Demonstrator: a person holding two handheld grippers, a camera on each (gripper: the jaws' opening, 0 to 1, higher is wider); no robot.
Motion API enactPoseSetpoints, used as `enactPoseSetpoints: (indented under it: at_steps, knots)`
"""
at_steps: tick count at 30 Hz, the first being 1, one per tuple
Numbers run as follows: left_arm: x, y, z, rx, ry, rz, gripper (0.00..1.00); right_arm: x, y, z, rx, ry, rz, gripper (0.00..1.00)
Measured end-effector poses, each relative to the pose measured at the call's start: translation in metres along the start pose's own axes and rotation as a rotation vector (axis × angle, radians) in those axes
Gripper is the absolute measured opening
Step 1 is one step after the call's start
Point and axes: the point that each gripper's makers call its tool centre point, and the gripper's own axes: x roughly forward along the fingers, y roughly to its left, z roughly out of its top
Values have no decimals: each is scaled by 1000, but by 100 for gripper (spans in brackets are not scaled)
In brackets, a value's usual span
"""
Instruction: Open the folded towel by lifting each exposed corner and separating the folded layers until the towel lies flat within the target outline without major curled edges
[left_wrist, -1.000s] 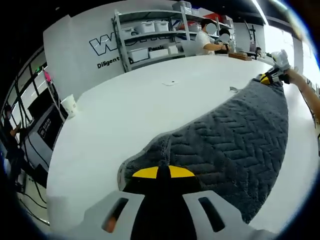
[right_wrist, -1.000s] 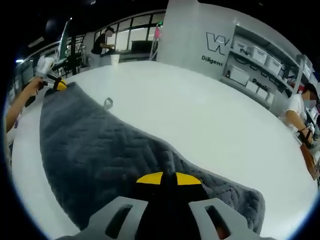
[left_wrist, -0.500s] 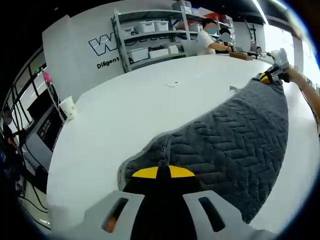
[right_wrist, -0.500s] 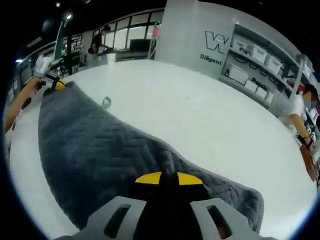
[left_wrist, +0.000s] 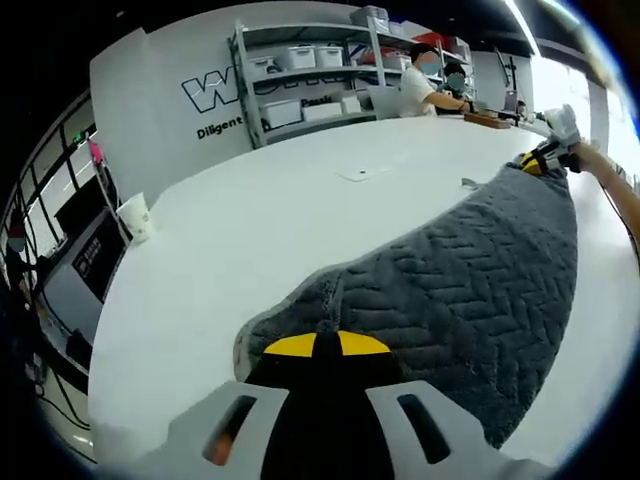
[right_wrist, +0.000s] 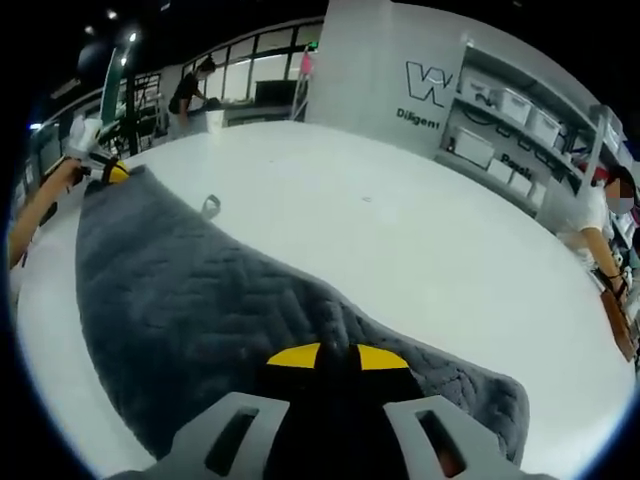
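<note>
- Both sets of fingers are pinched together on the towel (left_wrist: 450, 290): our left gripper (left_wrist: 315, 345) clamps one corner of it, our right gripper (right_wrist: 337, 357) clamps the opposite one, yellow tips meeting over the grey cloth in each view.
- Just past the jaws, the towel stretches away in a long band between our hands, herringbone side up. It seems held taut and slightly raised over the white table (left_wrist: 260, 220), though how much of it rests on the top we cannot tell.
- At the far end of each band we see our other gripper holding its corner, a hand behind it.
- No target outline is plain to us; a small mark (right_wrist: 211, 206) lies beside the towel's edge.
- We judge the step as spreading: layers parted, cloth drawn wide.
- Next, we would lower both corners evenly, keeping tension so edges land uncurled, then let go.
- Farther off stand a cup (left_wrist: 137, 213), shelves (left_wrist: 300, 75) and people.
</note>
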Motion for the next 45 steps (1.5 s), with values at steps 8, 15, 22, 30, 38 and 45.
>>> enactPoseSetpoints:
  at_steps: [8,15,22,30,38,45]
  knots:
    - [9,6,6,-16,-6,2,4,5,-6,4,5,-3,-7,7]
    - [15,10,11,-33,-13,-2,4,10,-11,8,18,-16,-7,7]
    - [23,15,17,-30,-13,6,4,14,-15,12,14,-14,-8,7]
    - [27,19,19,-43,-19,5,5,21,-21,17,21,-23,-15,8]
    - [30,20,20,-34,-32,7,6,22,-18,19,-23,-9,-41,7]
    - [27,24,23,15,-36,41,14,20,-26,23,-70,-1,-99,18]
